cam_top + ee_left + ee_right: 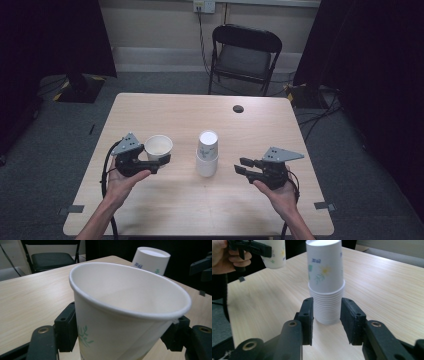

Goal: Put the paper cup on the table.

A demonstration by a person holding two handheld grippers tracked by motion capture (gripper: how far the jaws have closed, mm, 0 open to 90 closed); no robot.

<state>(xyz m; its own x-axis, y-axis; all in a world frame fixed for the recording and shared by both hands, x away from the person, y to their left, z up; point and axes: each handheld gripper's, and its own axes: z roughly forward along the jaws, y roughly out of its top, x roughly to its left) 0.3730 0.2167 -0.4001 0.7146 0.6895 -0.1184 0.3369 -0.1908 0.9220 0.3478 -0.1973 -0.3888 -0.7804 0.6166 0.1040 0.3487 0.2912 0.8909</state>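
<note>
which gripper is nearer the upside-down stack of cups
Right. The right gripper sits just short of the cup stack, jaws open toward its base. The left gripper is farther off, shut on a single cup.

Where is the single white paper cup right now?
In the high view, the white paper cup sits upright in the left gripper at the table's left, left of the upside-down cup stack.

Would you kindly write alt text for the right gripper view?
The right gripper faces an upside-down stack of paper cups on a wooden table, jaws open, apart from it. Upper left, the left gripper holds a single cup.
</note>
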